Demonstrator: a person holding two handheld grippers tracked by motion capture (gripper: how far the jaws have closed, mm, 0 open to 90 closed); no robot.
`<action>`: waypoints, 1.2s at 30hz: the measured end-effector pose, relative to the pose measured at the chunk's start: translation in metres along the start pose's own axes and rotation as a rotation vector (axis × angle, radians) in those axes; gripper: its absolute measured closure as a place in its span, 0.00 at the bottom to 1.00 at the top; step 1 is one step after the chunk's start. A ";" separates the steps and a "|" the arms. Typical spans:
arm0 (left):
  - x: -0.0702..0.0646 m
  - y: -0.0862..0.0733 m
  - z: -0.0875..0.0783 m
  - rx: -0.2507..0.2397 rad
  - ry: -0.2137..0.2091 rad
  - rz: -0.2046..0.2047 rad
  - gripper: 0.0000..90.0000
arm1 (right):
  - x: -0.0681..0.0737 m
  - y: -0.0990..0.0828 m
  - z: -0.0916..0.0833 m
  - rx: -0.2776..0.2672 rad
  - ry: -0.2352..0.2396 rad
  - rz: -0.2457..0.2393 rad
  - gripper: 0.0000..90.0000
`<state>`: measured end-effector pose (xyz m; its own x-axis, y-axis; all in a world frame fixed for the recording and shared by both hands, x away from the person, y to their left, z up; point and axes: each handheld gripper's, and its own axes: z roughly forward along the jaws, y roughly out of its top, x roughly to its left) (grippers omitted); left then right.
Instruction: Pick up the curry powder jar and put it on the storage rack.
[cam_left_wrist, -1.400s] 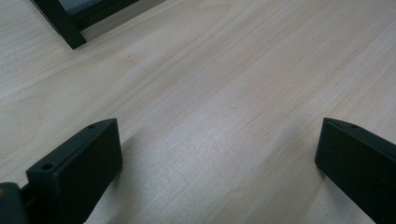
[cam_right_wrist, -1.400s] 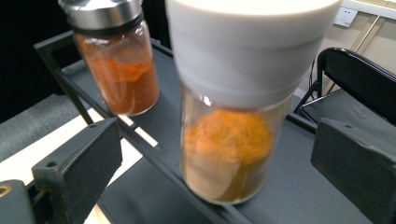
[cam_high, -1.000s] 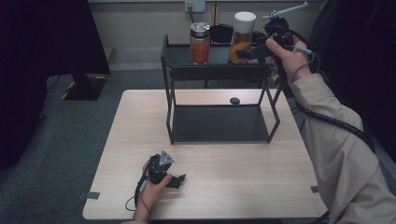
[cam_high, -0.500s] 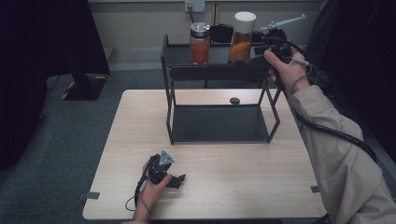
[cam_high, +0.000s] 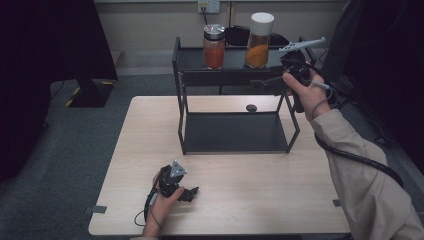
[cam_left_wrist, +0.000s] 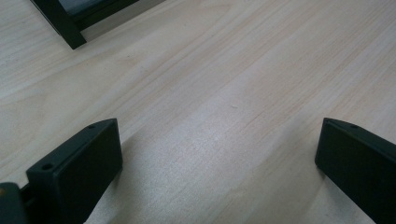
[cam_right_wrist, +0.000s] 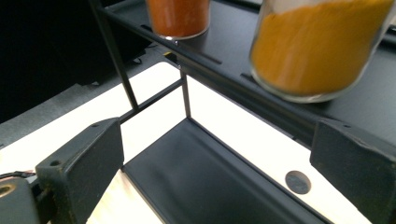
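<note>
Spread jaws frame a yellow-powder jar (cam_right_wrist: 317, 46) and a red-powder jar (cam_right_wrist: 177, 17) on the black rack (cam_right_wrist: 233, 60).

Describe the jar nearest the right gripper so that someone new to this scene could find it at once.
Start at the black two-tier metal rack at the far side of the light wooden table. Two glass jars stand on its top shelf; take the one on the right, the tall glass jar of yellow-orange powder, just ahead of the open right gripper. Its white lid sets it apart from the shorter silver-lidded jar of red powder.
</note>
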<state>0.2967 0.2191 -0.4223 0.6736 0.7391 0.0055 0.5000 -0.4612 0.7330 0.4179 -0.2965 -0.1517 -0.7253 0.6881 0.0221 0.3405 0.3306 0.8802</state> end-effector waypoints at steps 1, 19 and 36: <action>0.000 0.000 0.000 0.000 0.000 0.000 0.00 | 0.000 -0.002 0.001 0.002 0.004 -0.001 0.02; 0.000 0.000 0.000 -0.002 0.001 0.000 0.00 | 0.005 -0.038 0.013 -0.001 0.028 -0.016 0.02; 0.000 0.000 0.000 0.000 0.001 0.003 0.00 | 0.012 -0.072 0.024 0.024 0.048 -0.028 0.02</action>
<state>0.2967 0.2191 -0.4223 0.6744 0.7384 0.0080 0.4984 -0.4632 0.7328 0.3990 -0.2962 -0.2261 -0.7627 0.6464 0.0210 0.3336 0.3654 0.8690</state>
